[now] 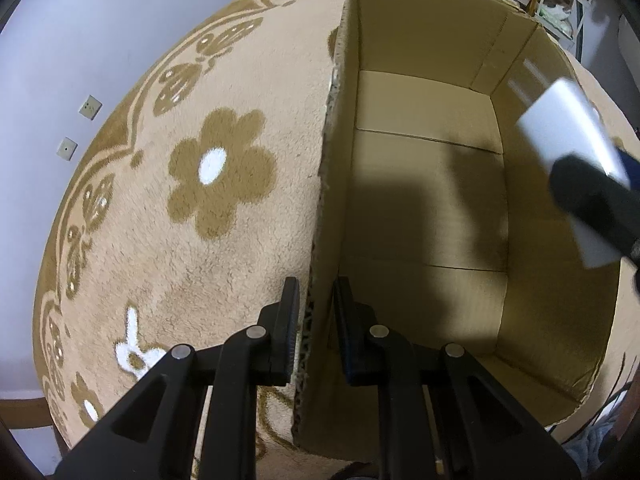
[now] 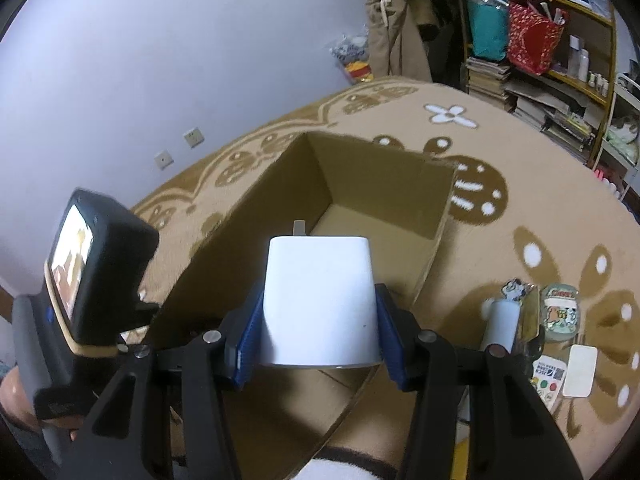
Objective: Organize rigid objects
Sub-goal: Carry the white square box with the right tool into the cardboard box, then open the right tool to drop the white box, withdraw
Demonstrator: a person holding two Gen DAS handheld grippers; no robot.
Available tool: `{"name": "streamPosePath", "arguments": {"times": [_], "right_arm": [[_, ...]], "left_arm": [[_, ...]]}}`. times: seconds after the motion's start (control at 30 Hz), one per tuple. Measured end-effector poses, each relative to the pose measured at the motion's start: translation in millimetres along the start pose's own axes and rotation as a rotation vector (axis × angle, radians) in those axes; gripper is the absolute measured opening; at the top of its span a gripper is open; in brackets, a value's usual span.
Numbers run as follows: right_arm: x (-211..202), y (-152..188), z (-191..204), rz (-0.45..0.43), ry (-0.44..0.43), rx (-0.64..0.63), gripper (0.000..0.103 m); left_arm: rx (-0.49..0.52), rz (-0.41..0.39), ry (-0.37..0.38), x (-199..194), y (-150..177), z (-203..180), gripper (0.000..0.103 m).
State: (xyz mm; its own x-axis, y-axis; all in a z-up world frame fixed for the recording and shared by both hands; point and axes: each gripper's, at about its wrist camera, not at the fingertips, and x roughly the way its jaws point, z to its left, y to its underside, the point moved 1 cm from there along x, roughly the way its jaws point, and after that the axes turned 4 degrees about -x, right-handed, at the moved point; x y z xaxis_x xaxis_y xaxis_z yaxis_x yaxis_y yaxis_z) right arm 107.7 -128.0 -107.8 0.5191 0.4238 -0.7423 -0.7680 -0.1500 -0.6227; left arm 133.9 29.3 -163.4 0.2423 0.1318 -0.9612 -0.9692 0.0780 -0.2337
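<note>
An open cardboard box (image 1: 424, 200) (image 2: 376, 184) stands on a beige flowered carpet. My left gripper (image 1: 316, 312) is shut on the box's left wall, one finger outside and one inside. My right gripper (image 2: 320, 324) is shut on a white rectangular charger block (image 2: 320, 296) with a small plug end pointing away, held over the box's near part. In the left wrist view that white block (image 1: 568, 140) and a blurred black finger (image 1: 592, 204) show above the box's right wall. The box's floor shows nothing lying on it.
On the carpet right of the box lie a white roll (image 2: 502, 320), a small printed tin (image 2: 560, 318), a white card (image 2: 580, 370) and a sticker sheet (image 2: 548, 376). The left gripper's camera unit (image 2: 92, 272) stands at the left. Crowded shelves (image 2: 540, 40) line the back right.
</note>
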Motion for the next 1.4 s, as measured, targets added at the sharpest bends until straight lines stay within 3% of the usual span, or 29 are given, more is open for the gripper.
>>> {"name": "streamPosePath", "arguments": {"times": [0.37, 0.6, 0.7, 0.77, 0.83, 0.9, 1.1, 1.27, 1.4], "right_arm": [[10.9, 5.6, 13.1, 0.053, 0.002, -0.036, 0.056], [-9.1, 2.9, 11.2, 0.011, 0.030, -0.017, 0.056], [-21.4, 3.5, 4.8, 0.028, 0.050, 0.011, 0.061], [-36.0, 4.9, 1.3, 0.017, 0.049, 0.021, 0.072], [-46.0, 4.9, -2.1, 0.003, 0.070, 0.020, 0.092], [-56.5, 5.1, -7.8, -0.009, 0.116, 0.032, 0.102], [-69.3, 14.3, -37.5, 0.008, 0.156, 0.119, 0.103], [-63.7, 45.6, -72.2, 0.081, 0.180, 0.240, 0.103], [-60.8, 69.5, -86.1, 0.122, 0.215, 0.321, 0.103]], "left_arm": [[-0.058, -0.001, 0.041, -2.8, -0.1, 7.1, 0.016], [-0.054, -0.003, 0.044, -3.7, -0.5, 6.4, 0.016], [-0.062, 0.005, 0.055, -2.2, -0.2, 7.1, 0.016], [-0.068, 0.004, 0.055, -2.1, -0.2, 7.9, 0.016], [-0.065, 0.001, 0.060, -3.1, -0.5, 7.3, 0.016], [-0.060, -0.005, 0.058, -4.9, -0.5, 6.4, 0.016], [-0.067, 0.000, 0.061, -6.0, 0.3, 8.4, 0.015], [-0.075, -0.001, 0.073, -6.7, -0.5, 9.6, 0.015], [-0.068, 0.003, 0.093, -6.3, 0.1, 9.6, 0.009]]}}
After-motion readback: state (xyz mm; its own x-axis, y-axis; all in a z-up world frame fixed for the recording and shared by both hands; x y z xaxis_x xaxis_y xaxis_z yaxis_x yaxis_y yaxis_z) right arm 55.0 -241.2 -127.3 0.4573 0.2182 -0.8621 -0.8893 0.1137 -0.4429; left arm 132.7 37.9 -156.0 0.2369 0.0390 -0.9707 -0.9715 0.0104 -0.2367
